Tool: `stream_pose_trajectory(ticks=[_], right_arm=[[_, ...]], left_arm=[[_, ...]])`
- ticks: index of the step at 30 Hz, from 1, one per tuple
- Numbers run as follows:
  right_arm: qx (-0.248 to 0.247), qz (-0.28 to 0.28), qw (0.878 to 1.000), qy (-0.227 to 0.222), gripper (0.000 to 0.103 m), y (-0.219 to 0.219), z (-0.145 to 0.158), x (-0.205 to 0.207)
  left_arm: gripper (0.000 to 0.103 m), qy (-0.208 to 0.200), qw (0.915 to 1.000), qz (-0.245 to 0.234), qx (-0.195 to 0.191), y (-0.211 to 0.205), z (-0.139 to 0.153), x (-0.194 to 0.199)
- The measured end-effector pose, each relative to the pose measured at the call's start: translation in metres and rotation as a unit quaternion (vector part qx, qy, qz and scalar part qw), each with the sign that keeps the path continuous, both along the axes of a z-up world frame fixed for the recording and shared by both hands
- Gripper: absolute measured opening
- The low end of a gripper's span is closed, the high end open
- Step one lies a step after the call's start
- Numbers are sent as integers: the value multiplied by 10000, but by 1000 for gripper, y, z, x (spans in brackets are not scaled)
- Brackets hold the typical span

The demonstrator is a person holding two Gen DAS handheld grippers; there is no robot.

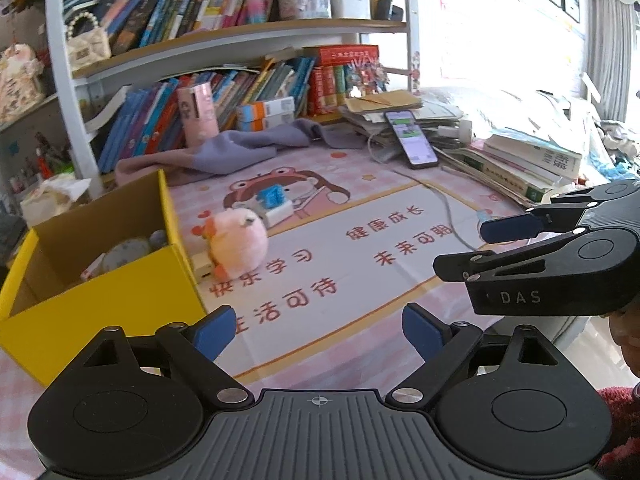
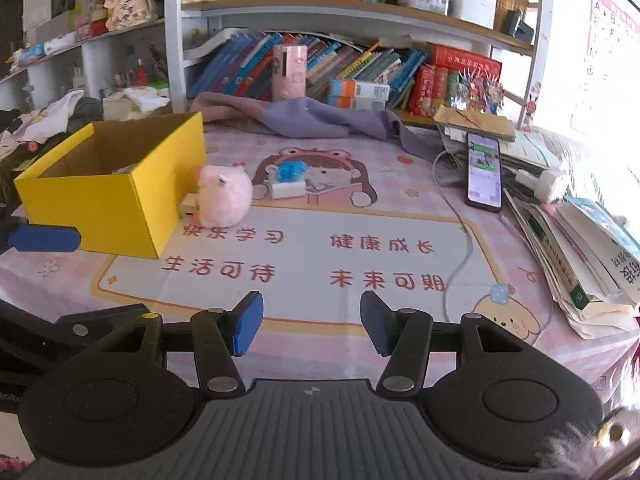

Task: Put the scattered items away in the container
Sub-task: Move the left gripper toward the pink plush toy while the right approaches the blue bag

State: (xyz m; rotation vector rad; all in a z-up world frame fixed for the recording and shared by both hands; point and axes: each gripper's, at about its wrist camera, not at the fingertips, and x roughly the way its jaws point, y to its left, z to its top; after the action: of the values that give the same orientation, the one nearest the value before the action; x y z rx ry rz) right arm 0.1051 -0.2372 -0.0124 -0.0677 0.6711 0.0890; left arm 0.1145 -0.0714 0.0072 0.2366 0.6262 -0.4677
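Note:
A yellow cardboard box stands open at the left of the pink desk mat, with a few small round items inside. A pink plush toy sits against its right wall, beside a small white block. Farther back, a blue fuzzy item rests on a white piece. My left gripper hovers open and empty over the mat's front. My right gripper, also seen from the side, is open with nothing between its pads.
A purple cloth lies at the back under the bookshelf. A lit phone with a cable leans on paper piles. Stacked books crowd the right edge. One left gripper finger shows at the left.

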Motion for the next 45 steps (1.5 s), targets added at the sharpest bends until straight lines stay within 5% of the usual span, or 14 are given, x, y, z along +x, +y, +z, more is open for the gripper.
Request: stream_pose_trajectory(ticks=[22, 33, 45], right_arm=[[-129, -378, 9989, 245, 52, -66, -10, 66], [27, 188, 9997, 160, 52, -96, -3, 127], [275, 1152, 9925, 300, 52, -93, -10, 199]], left_arm=[[91, 190, 9987, -473, 2, -76, -14, 76], [91, 46, 9988, 477, 115, -91, -2, 116], [87, 179, 9876, 1498, 434, -87, -5, 151]])
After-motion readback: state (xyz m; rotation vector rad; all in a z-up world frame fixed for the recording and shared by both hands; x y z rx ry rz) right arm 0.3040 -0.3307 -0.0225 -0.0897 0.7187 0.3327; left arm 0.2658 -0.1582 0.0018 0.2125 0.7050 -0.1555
